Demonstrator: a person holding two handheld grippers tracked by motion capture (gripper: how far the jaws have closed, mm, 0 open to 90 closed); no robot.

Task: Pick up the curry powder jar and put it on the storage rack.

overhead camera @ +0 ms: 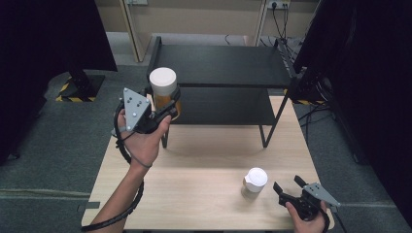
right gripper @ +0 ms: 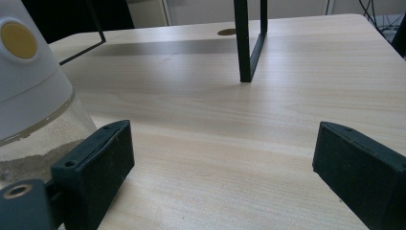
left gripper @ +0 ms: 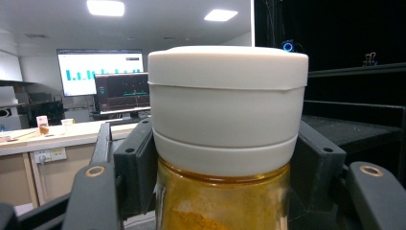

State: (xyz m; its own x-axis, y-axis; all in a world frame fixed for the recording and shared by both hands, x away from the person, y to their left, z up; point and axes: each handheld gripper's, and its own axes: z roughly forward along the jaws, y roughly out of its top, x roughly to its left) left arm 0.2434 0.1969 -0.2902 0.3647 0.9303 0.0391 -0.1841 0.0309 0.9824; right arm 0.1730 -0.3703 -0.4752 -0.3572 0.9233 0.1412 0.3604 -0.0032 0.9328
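**Above the counter, a spice jar held beside the shelf**

Above the counter's [overhead camera: 194, 160] far left edge, the left hand-held gripper [overhead camera: 167, 109] pinched a white-capped jar of orange-yellow powder [overhead camera: 163, 92] just below its lid, lifted clear of the wood and upright beside the black two-tier shelf [overhead camera: 221, 87]. Its jaws pressed against the glass on both sides in the left gripper view, where the jar [left gripper: 225, 143] stood upright. At the near right edge, the right hand-held gripper [overhead camera: 286, 185] rested with its jaws spread and nothing between them. A second jar with a white lid [overhead camera: 254, 182] stood on the counter just to its left, apart from the jaws.
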